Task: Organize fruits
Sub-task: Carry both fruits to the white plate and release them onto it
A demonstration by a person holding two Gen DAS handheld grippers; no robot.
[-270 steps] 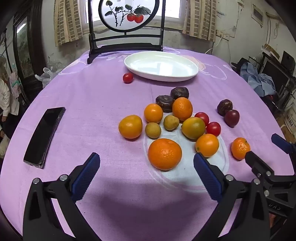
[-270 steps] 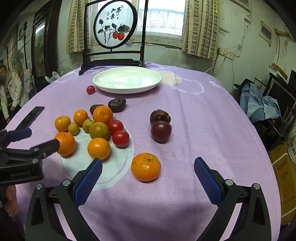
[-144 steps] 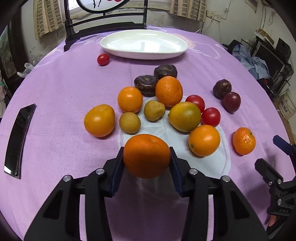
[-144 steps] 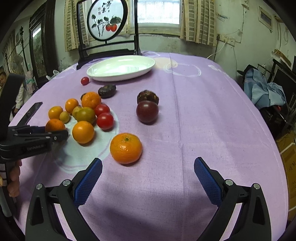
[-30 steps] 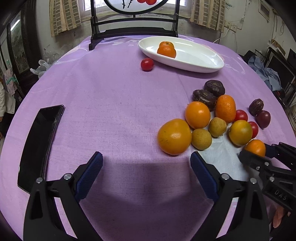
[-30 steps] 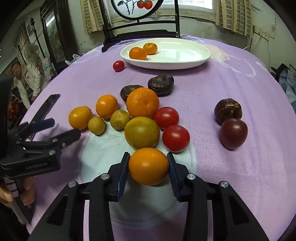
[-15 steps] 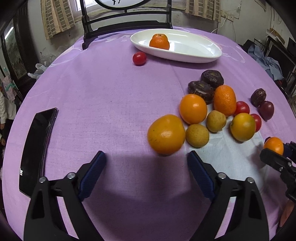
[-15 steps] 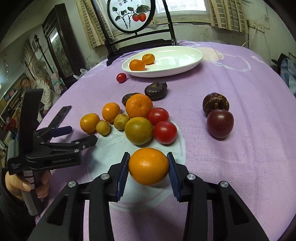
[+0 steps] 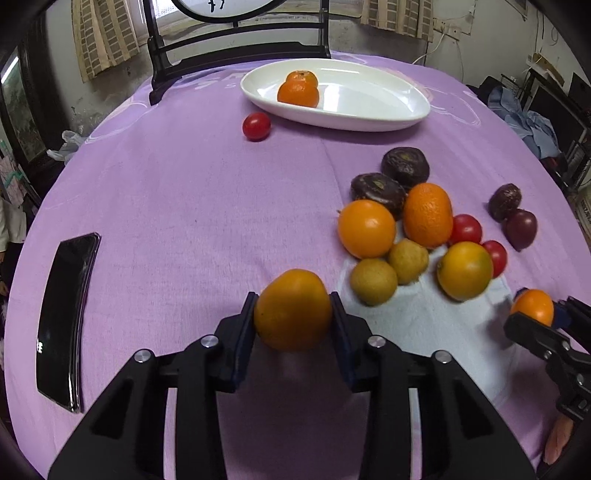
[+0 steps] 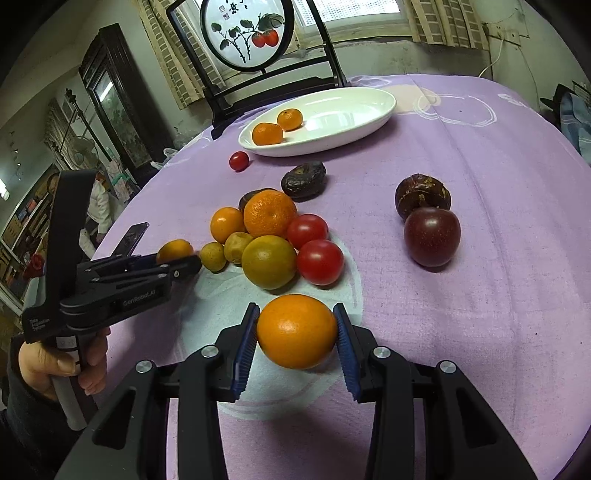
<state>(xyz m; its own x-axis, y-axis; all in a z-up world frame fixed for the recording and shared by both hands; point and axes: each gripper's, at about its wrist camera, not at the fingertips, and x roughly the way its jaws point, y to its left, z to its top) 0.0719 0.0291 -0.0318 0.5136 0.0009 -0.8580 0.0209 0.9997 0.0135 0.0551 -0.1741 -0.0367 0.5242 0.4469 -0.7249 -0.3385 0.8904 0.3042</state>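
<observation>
My left gripper (image 9: 293, 314) is shut on an orange (image 9: 293, 309) at the left edge of the fruit pile; it also shows in the right wrist view (image 10: 173, 256). My right gripper (image 10: 296, 332) is shut on another orange (image 10: 296, 330) and holds it above the cloth; it also shows in the left wrist view (image 9: 533, 306). The white oval plate (image 9: 388, 107) at the far side holds two mandarins (image 9: 298, 92). Several oranges, tomatoes, small yellow fruits and dark passion fruits (image 9: 424, 221) lie clustered on the purple cloth.
A lone red tomato (image 9: 256, 126) lies left of the plate. A black phone (image 9: 66, 317) lies near the table's left edge. A dark chair with a round painted panel (image 10: 245, 33) stands behind the table. Two dark fruits (image 10: 430, 221) lie apart on the right.
My left gripper has moved forward and shut on the orange at the pile's left edge. My right gripper still holds its orange and has lifted it slightly.
</observation>
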